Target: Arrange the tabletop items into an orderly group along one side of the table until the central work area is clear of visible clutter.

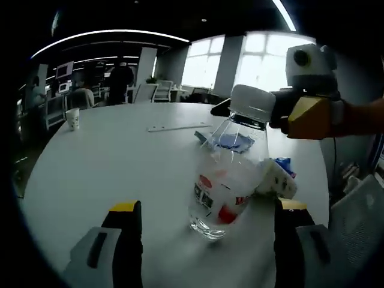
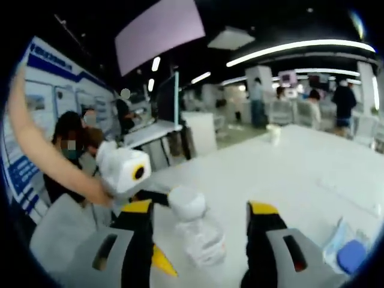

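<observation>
In the left gripper view, the left claw (image 1: 207,231) has its jaws wide apart, and just ahead at 12 o'clock a clear bottle (image 1: 223,180) with a white cap leans on the white desk (image 1: 108,156). The right claw (image 2: 198,222) has its jaws apart on both sides of the cap, not clamped. Farther back, a blue packet (image 1: 231,141) lies behind the bottle, and a paper cup (image 1: 72,118) stands at 10 o'clock.

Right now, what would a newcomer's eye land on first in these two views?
The clear plastic bottle with a white cap, leaning on the white round table between the left hand-held gripper's open jaws, while the right hand-held gripper reaches in at its cap. Beside it lie a crumpled tissue pack and a blue mask; a paper cup stands at the far edge.
</observation>
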`<state>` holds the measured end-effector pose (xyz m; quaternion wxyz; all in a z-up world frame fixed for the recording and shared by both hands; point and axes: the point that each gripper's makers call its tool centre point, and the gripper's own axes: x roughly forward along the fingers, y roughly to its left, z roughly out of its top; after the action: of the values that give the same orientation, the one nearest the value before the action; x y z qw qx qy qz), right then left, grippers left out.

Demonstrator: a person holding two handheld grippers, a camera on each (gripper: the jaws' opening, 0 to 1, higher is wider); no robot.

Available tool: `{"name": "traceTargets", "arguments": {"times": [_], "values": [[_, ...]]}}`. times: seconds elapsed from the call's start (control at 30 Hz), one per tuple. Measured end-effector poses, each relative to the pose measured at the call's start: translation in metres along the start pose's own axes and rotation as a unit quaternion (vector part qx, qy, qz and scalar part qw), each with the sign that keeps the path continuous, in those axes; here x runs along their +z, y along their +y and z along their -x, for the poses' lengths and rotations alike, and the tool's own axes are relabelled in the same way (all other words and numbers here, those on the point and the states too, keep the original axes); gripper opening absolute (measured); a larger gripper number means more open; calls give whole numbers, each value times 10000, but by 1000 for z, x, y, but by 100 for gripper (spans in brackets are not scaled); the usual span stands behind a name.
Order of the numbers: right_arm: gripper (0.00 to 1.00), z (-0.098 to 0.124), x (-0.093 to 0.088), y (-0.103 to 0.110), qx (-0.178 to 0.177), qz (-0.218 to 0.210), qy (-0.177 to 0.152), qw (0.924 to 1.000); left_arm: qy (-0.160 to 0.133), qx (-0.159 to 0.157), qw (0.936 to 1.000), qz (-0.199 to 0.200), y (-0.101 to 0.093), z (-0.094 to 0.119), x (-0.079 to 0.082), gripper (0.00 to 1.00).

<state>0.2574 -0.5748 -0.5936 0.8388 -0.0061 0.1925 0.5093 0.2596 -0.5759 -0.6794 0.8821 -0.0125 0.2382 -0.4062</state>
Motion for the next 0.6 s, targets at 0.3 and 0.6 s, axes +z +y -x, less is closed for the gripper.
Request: {"name": "traceTargets", "arguments": {"times": [0.3,0.6], "values": [[54,-9,5,5,48,30,-83,9999,0,-98,9999,41,-7,-9,-3,91],[28,-13,-5,6,53,80,6,10000,73,-190,9992,355,-14,-24,-14,84]]}}
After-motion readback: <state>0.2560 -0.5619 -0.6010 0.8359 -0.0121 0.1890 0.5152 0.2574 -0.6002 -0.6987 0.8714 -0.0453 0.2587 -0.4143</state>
